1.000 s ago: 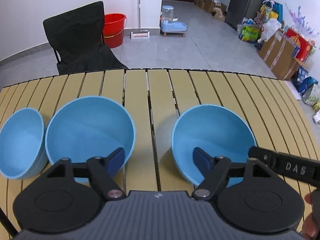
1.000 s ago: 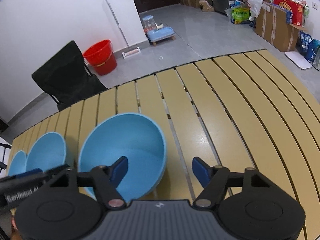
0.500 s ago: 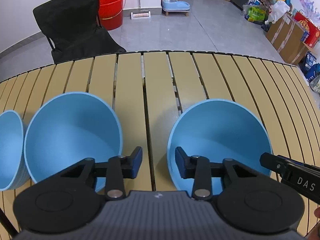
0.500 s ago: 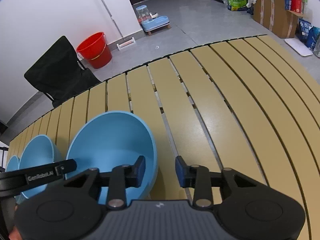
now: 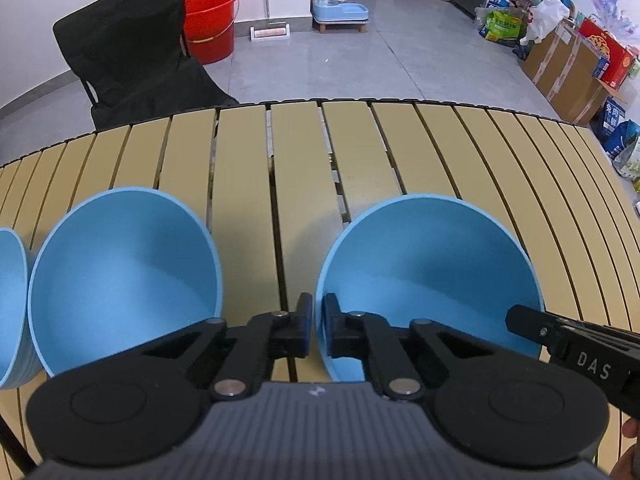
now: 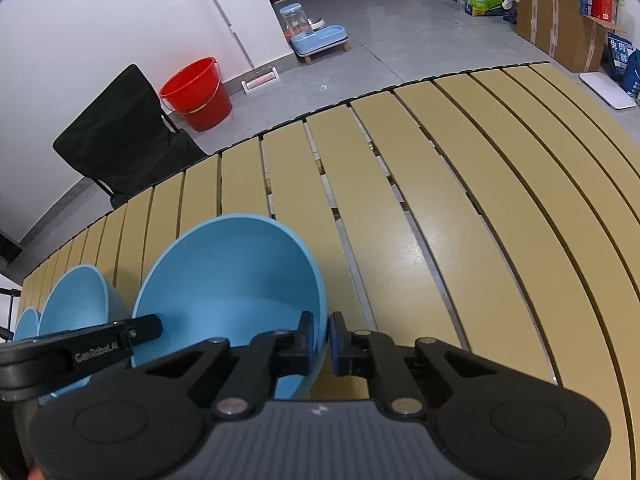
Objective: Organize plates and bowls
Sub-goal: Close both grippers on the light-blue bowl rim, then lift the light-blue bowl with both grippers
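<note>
Three light blue bowls stand in a row on the slatted table (image 5: 296, 160). My left gripper (image 5: 317, 328) is closing tight on the left rim of the rightmost blue bowl (image 5: 432, 272), one pad inside and one outside. My right gripper (image 6: 320, 340) is closing the same way on this bowl's (image 6: 228, 280) right rim. The middle bowl (image 5: 120, 272) sits apart to the left, and a third bowl (image 5: 10, 300) is cut off by the frame edge. The right gripper's body (image 5: 568, 344) shows over the held bowl's right side.
Behind the table's far edge stand a black folding chair (image 5: 132, 60) and a red bucket (image 5: 210, 24). A blue pet feeder (image 5: 336, 6) and cardboard boxes (image 5: 568, 64) are on the floor. Bare slats (image 6: 440, 200) stretch to the right of the bowls.
Both grippers sank a little toward the rightmost bowl and their jaws went from wide apart to closed on its opposite rims. The bowls have not moved.
</note>
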`<move>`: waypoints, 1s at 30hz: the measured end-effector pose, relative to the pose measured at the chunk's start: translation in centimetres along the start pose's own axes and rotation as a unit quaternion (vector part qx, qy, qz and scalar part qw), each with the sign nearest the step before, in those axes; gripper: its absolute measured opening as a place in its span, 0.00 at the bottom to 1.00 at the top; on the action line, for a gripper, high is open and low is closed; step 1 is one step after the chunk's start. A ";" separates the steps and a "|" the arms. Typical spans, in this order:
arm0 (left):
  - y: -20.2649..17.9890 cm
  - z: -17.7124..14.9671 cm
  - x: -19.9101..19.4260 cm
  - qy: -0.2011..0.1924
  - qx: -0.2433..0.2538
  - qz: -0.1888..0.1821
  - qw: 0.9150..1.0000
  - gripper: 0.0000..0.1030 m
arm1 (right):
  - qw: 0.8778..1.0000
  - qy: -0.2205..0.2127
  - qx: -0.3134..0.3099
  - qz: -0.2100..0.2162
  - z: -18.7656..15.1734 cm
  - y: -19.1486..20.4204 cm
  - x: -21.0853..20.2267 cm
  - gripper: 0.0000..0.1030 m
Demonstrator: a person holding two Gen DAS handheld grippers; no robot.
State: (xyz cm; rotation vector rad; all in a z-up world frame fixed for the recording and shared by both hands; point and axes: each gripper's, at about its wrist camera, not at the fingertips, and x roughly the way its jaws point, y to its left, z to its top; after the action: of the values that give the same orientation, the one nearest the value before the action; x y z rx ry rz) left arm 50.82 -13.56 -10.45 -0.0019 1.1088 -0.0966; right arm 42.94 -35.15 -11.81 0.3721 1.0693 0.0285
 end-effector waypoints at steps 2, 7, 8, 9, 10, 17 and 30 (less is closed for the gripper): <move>-0.2 0.0 0.0 -0.003 0.003 0.002 1.000 0.06 | 1.000 -0.002 -0.002 -0.001 0.0 0.1 -0.1 0.07; -0.4 -0.1 -0.2 -0.006 0.006 0.005 1.000 0.06 | 1.000 -0.004 -0.002 -0.001 0.0 0.1 -0.1 0.07; -0.4 -0.1 -0.3 -0.009 0.007 0.006 1.000 0.06 | 1.000 -0.005 -0.002 0.000 -0.1 0.0 -0.1 0.07; -0.5 -0.2 -0.5 -0.012 0.009 0.008 1.000 0.06 | 1.000 -0.005 -0.001 0.000 -0.1 0.0 -0.1 0.07; -0.6 -0.3 -0.7 -0.014 0.009 0.009 1.000 0.06 | 1.000 -0.007 -0.002 0.000 -0.1 0.1 -0.2 0.07; -0.7 -0.5 -1.9 -0.020 0.006 0.007 1.000 0.06 | 1.000 -0.016 -0.003 0.000 -0.1 0.3 -1.2 0.07; -0.6 -1.6 -6.2 -0.047 0.007 0.011 0.999 0.06 | 0.999 -0.042 -0.006 0.008 -1.0 1.1 -4.7 0.07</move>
State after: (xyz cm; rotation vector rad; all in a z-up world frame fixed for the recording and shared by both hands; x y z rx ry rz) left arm 46.61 -13.63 -5.61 0.0186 1.0136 -0.0837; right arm 39.98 -34.78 -7.84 0.3670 0.9831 0.0332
